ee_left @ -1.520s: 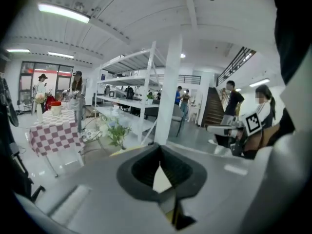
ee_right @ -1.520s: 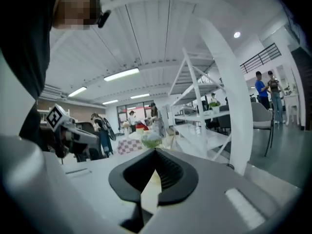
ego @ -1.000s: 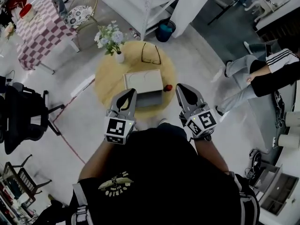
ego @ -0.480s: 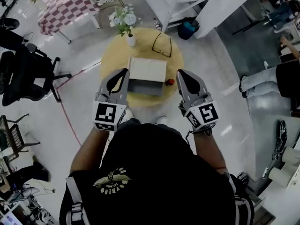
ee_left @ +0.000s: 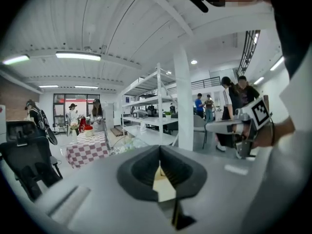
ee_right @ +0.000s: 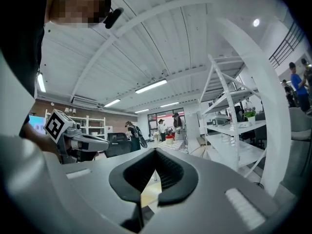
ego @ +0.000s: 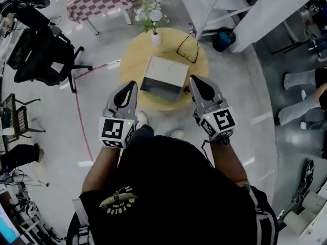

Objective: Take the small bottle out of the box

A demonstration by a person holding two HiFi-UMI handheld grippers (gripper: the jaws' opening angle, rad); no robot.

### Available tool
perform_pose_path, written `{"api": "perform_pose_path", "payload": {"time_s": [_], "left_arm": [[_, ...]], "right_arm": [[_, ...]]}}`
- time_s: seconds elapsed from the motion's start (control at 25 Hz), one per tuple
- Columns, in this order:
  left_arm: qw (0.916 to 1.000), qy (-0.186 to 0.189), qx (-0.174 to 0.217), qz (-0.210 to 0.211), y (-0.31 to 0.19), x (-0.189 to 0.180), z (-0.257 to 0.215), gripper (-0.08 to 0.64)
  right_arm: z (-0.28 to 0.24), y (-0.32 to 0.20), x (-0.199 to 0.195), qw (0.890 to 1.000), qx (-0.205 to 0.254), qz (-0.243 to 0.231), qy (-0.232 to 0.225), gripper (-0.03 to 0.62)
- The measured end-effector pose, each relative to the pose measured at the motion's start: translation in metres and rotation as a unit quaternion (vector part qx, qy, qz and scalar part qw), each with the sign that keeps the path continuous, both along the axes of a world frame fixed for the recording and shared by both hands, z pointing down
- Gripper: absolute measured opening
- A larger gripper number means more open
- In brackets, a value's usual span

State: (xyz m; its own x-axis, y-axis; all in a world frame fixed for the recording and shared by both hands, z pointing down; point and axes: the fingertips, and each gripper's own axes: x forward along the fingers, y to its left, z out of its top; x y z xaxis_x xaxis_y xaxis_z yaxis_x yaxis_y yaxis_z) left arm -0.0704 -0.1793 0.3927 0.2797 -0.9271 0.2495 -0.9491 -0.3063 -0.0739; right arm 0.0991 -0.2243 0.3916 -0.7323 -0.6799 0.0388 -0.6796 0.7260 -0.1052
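Observation:
A cream box (ego: 164,76) with its lid down sits on the round yellow table (ego: 134,65). No small bottle shows in any view. My left gripper (ego: 133,84) hangs at the table's near edge, just left of the box, jaws together and empty. My right gripper (ego: 192,79) is held at the box's near right corner, also shut and empty. In the left gripper view the left gripper (ee_left: 159,148) points level across the room, with only a yellow sliver of table under its tips. The right gripper (ee_right: 155,150) likewise looks out level in the right gripper view.
Black glasses (ego: 188,49) lie at the table's far right and a white vase of flowers (ego: 154,24) stands at its far edge. A black office chair (ego: 43,50) is to the left, white shelving (ego: 214,4) and a blue bin (ego: 224,39) behind, and a seated person's legs (ego: 301,93) at the right.
The head view has swung, so table and box now sit further right and up in the picture. Both grippers stay shut on either side of the box; the left one has shifted and turned more.

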Motion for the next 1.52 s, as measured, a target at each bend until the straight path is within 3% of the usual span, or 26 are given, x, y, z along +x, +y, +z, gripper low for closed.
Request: {"api": "perform_pose_path", "payload": {"time_s": [0.24,0.56,0.76,0.96,1.12,1.32,1.52], "left_arm": [[0.9999,0.0,-0.007,0.011,0.01,-0.012,0.006,0.0],[0.9946,0.024,0.003,0.101,-0.022,-0.009,0.0,0.0],[0.9878,-0.017,0.039,0.149,-0.035,-0.026,-0.005,0.0],[0.9812,0.026,0.01,0.191,-0.05,-0.045,0.011,0.0],[0.9745,0.045,-0.004,0.22,-0.052,-0.041,0.025,0.0],[0.9723,0.062,-0.012,0.225,-0.057,-0.021,0.022,0.0],[0.9763,0.067,-0.048,0.2,-0.059,-0.012,0.039,0.0]], "right_arm": [[0.0,0.011,-0.007,1.0,-0.001,0.017,-0.005,0.006],[-0.003,0.021,-0.008,0.995,-0.013,0.102,0.017,0.006],[-0.009,0.024,-0.031,0.988,-0.013,0.151,0.037,0.006],[-0.012,0.029,-0.053,0.979,-0.014,0.191,0.061,0.006],[-0.014,0.04,-0.047,0.971,-0.017,0.224,0.076,0.006],[-0.001,0.043,-0.022,0.968,-0.042,0.234,0.081,0.007],[0.016,0.03,-0.014,0.973,-0.048,0.218,0.06,0.007]]}}
